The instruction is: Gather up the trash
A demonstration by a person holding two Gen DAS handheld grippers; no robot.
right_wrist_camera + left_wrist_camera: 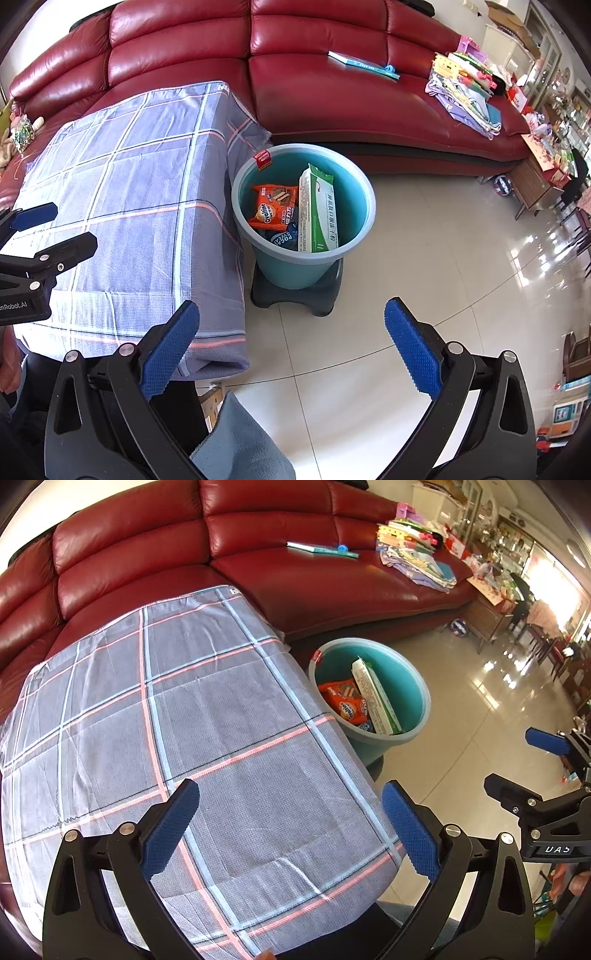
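A teal bucket (354, 206) stands on a dark stool (325, 295) on the floor beside a table under a grey plaid cloth (140, 206). In it lie an orange Ovaltine packet (271, 210), a white and green box (317, 218) and a dark blue wrapper (282, 238). The bucket also shows in the left wrist view (406, 679). My left gripper (290, 823) is open and empty above the cloth (184, 720). My right gripper (291, 343) is open and empty above the floor in front of the bucket.
A red leather sofa (332, 103) runs behind the table and bucket, with a book (364, 64) and a pile of folded things (465, 92) on it. A glossy tiled floor (443, 277) spreads to the right. Furniture stands at the far right (535, 184).
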